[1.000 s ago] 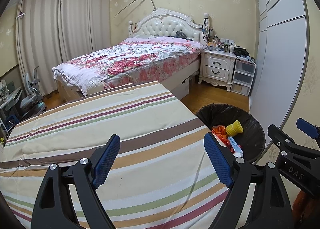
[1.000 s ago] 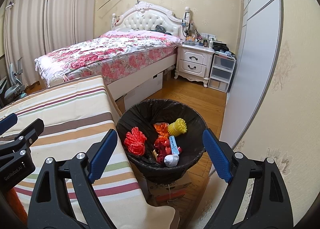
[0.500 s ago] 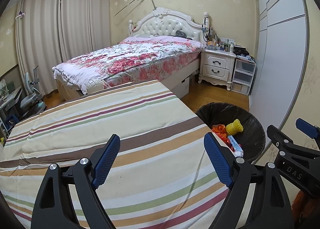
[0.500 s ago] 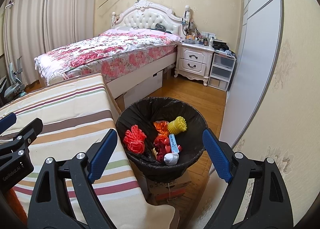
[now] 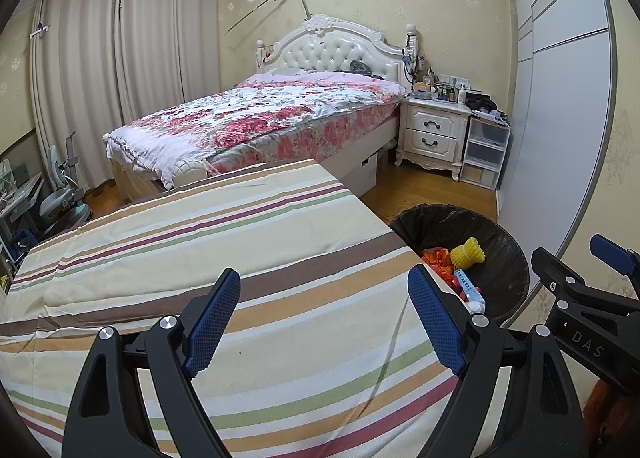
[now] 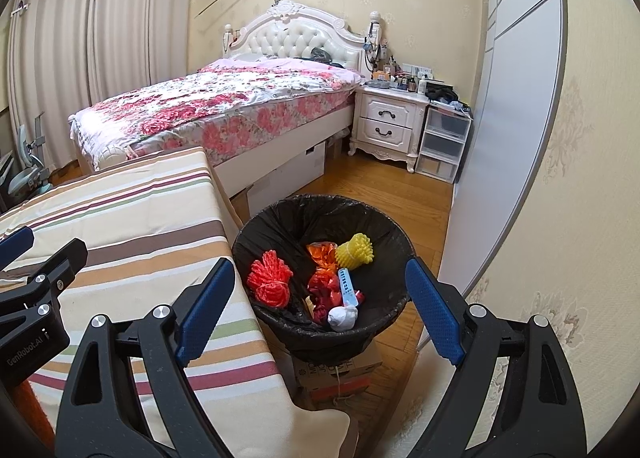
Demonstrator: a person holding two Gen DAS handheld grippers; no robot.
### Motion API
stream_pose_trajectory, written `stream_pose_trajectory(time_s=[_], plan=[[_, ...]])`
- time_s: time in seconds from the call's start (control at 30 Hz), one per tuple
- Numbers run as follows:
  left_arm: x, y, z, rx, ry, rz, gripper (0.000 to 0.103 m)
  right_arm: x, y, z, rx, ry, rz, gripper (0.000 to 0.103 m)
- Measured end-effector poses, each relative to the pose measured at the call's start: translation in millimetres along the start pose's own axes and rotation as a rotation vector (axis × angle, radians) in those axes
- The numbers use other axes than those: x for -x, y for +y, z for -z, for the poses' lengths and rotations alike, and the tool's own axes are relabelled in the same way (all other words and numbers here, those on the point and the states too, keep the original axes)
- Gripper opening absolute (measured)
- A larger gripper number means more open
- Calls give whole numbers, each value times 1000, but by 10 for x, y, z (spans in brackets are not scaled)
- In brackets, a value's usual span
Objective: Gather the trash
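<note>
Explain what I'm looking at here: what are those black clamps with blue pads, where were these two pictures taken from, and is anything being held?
A person holds a two-finger gripper in each hand, each with a fisheye camera looking along its fingers. One picture is from the left gripper, above the striped cloth, which shows no trash. The other is from the right gripper, facing the black-lined bin beside that surface. The bin holds red netting, a yellow foam net, a blue-and-white tube and other scraps. Both grippers stand open and empty.

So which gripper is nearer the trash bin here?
Right. The right gripper points over the trash bin, which sits between its open fingers; the left gripper hovers above the striped cloth beside it.
</note>
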State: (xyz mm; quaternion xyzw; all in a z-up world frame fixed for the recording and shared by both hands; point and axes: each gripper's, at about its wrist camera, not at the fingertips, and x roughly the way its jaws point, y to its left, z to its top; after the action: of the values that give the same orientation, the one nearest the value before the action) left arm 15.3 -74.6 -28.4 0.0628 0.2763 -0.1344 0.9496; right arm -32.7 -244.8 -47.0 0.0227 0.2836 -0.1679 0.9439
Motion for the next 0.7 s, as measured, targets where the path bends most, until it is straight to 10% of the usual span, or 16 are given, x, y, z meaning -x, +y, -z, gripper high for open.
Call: stream_pose_trajectory(time_s=[0.7], plan=[[21,-53,24,4,-9,3,83,3,15,5,3,1,0,85]])
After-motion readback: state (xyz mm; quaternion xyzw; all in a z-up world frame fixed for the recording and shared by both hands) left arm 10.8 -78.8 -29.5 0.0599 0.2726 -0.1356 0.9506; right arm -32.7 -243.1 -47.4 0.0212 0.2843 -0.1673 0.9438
